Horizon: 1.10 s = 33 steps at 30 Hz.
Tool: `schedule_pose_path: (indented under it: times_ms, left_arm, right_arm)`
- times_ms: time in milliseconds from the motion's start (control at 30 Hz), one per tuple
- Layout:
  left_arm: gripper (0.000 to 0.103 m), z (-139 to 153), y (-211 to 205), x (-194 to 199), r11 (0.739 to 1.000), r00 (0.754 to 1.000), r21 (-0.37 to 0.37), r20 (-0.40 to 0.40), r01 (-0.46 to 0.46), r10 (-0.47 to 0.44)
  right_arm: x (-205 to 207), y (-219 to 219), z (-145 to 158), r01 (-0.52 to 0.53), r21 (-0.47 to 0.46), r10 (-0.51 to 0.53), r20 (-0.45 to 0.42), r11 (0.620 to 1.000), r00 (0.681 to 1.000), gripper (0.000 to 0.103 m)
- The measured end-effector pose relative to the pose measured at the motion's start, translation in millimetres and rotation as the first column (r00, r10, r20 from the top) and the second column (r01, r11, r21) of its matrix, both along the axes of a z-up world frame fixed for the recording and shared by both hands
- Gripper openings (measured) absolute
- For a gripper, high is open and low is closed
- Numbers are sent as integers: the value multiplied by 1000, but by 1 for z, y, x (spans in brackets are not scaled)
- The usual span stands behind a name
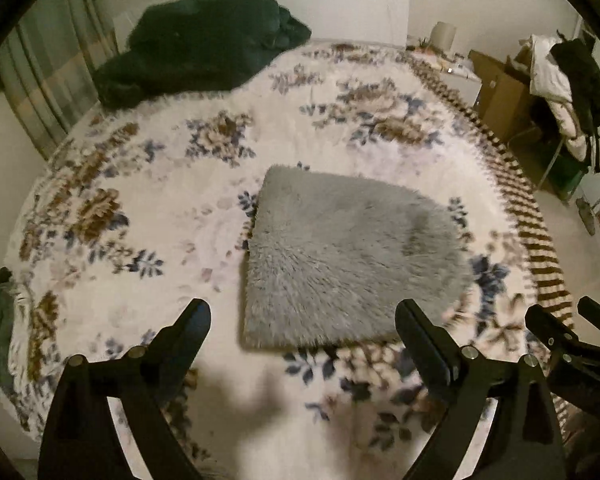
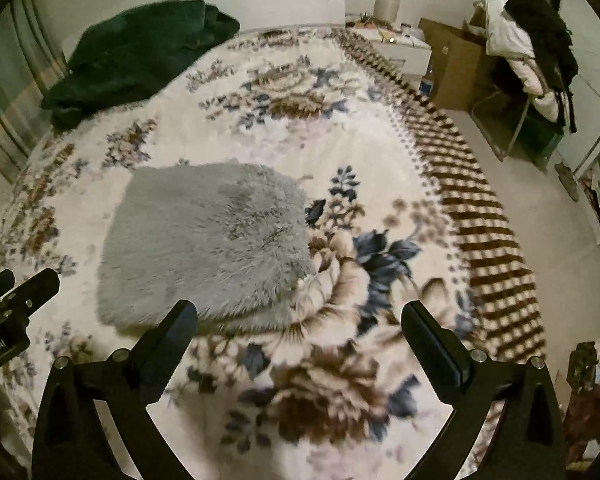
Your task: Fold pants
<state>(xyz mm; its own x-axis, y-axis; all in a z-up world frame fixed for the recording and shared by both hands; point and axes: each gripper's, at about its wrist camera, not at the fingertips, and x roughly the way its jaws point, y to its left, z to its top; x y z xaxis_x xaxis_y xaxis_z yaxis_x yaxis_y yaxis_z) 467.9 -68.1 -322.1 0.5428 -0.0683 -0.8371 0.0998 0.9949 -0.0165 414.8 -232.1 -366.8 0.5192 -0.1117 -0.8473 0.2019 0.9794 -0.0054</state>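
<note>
Folded grey fluffy pants [image 1: 352,260] lie flat on the floral bed blanket [image 1: 140,184], long axis toward the dark green bedding [image 1: 196,44]. The left tool [image 1: 304,320] and right tool [image 2: 300,316] both gape wide, empty.

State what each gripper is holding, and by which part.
Nothing is held. The left gripper and right gripper are both open above the bed, with the folded grey fluffy pants lying free.

Grey pants [image 1: 350,264] on white, brown-and-blue floral blanket [image 1: 148,184]

Left gripper [image 1: 303,322], right gripper [image 2: 299,322]: agape, empty.
</note>
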Motion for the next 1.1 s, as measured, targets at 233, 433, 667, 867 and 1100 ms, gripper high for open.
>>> schedule_pose_path:
  times_ms: [233,433,667,867,1100]
  left_arm:
    - [94,91,-4,-77,1000,996,2,81,-28,28]
    - [94,170,-7,-151,998,988,-20,141,-57,59]
    - [94,231,-9,-214,996,974,-32,210,-78,83]
    - [94,255,-1,-244,995,967,-48,235,-90,99]
    - [103,258,6,-262,997,971,-22,224,-76,79]
  right_arm:
    - [-89,3,110,-26,2,26,99,1000,995,103]
    - [-168,8,202,-60,-15,62,185,998,981,103]
    - [-246,19,284,-86,-69,101,258,994,961,103]
    - [-290,23,327,-77,-73,94,281,994,955,103]
    - [-319,41,346,-89,-68,105,286,994,953,103]
